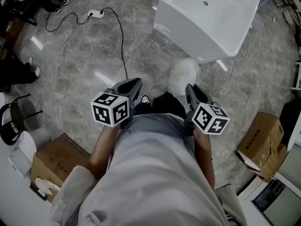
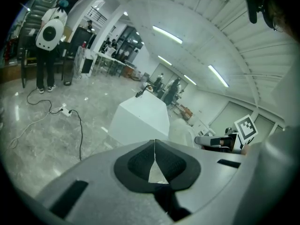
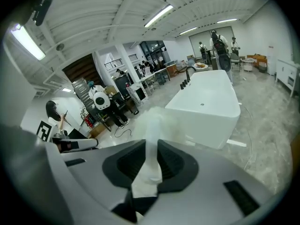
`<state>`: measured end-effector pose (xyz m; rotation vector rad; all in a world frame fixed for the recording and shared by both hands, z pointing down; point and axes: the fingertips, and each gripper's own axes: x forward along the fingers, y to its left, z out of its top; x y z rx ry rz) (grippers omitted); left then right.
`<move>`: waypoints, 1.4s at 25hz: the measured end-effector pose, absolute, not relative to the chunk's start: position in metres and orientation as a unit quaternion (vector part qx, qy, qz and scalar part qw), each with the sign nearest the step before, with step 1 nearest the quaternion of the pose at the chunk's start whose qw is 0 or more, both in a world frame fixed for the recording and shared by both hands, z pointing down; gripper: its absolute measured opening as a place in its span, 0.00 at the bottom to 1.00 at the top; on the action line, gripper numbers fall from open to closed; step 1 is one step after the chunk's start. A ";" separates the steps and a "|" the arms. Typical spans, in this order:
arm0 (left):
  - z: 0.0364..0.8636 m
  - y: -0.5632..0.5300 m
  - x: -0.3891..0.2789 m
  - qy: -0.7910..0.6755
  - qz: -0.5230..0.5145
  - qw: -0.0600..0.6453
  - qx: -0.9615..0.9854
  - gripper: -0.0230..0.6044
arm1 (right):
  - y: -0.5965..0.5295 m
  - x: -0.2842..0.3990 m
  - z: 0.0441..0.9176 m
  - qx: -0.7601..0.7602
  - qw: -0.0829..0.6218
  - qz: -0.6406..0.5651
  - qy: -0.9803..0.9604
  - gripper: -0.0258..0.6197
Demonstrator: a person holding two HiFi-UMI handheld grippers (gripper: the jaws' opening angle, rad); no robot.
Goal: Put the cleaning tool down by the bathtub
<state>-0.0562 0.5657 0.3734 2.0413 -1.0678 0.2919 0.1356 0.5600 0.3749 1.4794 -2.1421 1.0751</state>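
A white bathtub (image 1: 207, 18) stands on the grey marble floor ahead and to the right. The cleaning tool (image 1: 184, 74), a white fluffy duster head on a pale handle, juts forward from my right gripper (image 1: 189, 88), short of the tub's near corner. In the right gripper view that gripper (image 3: 151, 146) is shut on the tool's handle (image 3: 149, 165), with the bathtub (image 3: 211, 102) beyond. My left gripper (image 1: 136, 83) is shut and holds nothing; in its own view the pads meet (image 2: 154, 145), and the bathtub (image 2: 140, 118) and the fluffy head (image 2: 183, 132) lie ahead.
A black cable runs from a power strip (image 1: 96, 14) across the floor toward my feet. Cardboard boxes sit at lower left (image 1: 56, 161) and at right (image 1: 263, 140). A white bin (image 1: 28, 145) stands at left. A person (image 2: 49, 41) stands far off.
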 end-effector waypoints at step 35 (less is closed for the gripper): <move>0.374 0.332 -0.042 -0.454 0.119 0.421 0.777 0.05 | 0.301 0.147 0.409 0.469 0.164 0.407 -0.766 0.15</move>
